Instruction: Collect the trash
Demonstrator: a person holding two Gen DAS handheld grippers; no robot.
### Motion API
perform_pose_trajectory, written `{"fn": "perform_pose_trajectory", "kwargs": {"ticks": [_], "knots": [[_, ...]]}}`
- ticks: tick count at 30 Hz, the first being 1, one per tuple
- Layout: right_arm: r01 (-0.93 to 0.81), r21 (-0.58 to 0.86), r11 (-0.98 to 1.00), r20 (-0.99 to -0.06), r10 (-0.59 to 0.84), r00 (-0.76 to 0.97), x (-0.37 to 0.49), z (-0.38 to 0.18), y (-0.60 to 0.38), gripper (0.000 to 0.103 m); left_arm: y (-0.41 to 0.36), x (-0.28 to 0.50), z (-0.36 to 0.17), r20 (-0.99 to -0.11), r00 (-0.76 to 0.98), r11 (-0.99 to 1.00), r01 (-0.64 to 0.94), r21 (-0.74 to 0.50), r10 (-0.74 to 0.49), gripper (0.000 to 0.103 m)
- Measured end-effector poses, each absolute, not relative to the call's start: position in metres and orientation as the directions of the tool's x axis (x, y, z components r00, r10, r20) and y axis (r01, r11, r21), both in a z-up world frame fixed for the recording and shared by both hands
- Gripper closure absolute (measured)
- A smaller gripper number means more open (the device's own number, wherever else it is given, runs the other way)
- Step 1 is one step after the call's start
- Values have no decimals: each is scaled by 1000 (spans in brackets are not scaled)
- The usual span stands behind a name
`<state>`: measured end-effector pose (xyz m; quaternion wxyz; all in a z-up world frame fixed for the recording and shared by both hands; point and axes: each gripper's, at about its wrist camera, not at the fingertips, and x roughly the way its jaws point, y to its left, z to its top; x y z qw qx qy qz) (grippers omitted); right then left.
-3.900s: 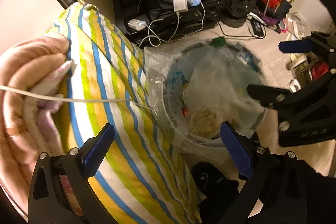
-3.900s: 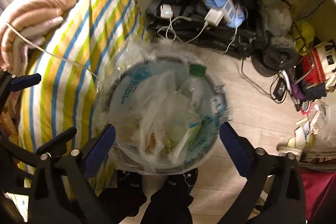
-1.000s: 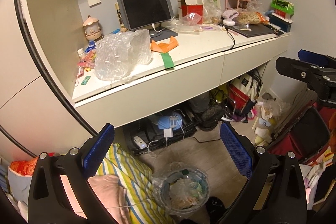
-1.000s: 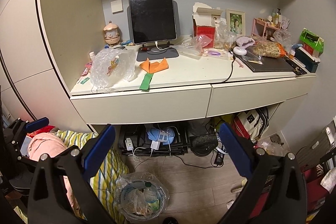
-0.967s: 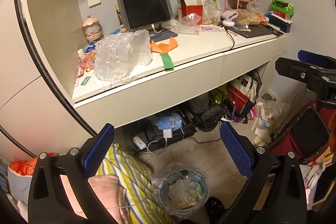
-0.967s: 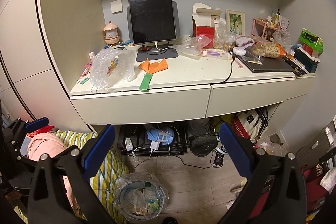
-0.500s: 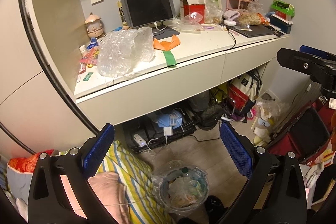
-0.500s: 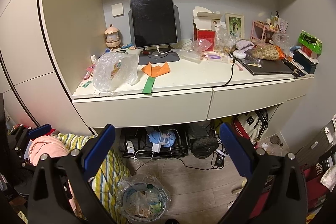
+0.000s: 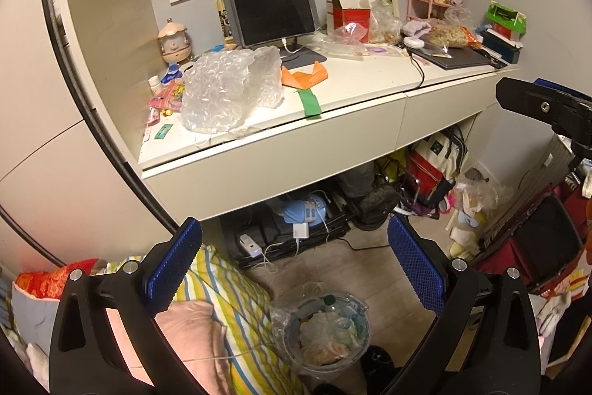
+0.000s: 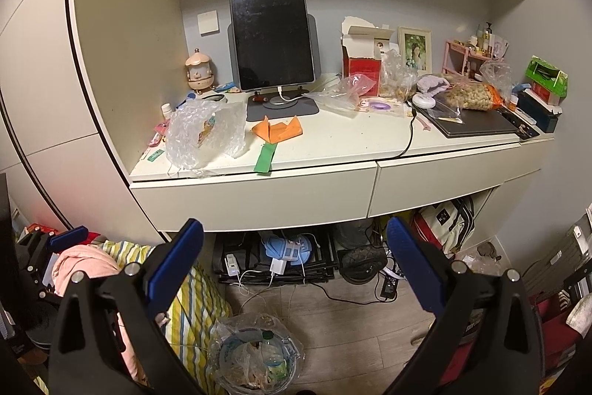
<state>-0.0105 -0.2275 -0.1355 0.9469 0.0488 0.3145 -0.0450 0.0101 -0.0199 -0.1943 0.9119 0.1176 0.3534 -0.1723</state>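
A round bin (image 9: 322, 332) (image 10: 255, 358) lined with clear plastic and full of rubbish stands on the floor below the white desk (image 9: 355, 87) (image 10: 333, 143). On the desk lie crumpled bubble wrap (image 9: 229, 87) (image 10: 201, 136), an orange paper (image 9: 305, 74) (image 10: 279, 130) and a green strip (image 9: 310, 102) (image 10: 265, 158). My left gripper (image 9: 294, 265) is open and holds nothing, well above the bin. My right gripper (image 10: 294, 263) is also open and holds nothing, in front of the desk drawers. Its dark frame shows at the right edge of the left wrist view.
A dark tablet (image 10: 272, 36) stands at the back of the desk, with a torn red box (image 10: 360, 63), plastic bags, a snack bag (image 10: 470, 97) and a laptop (image 10: 473, 124). A striped pillow (image 9: 236, 321) lies left of the bin. Cables, chargers and bags crowd the floor under the desk.
Both grippers rose from just over the bin to desk height. In the last second both views drifted slightly, the desk shifting a little; both stay open.
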Motion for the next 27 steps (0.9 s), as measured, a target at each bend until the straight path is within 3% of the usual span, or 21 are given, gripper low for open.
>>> {"fn": "perform_pose_trajectory", "kwargs": {"ticks": [27], "knots": [[223,31,974,-551,-169,817,-13,-106,-236,6,-40,21,-148,-611,705,858,508,80,-360,5]]}}
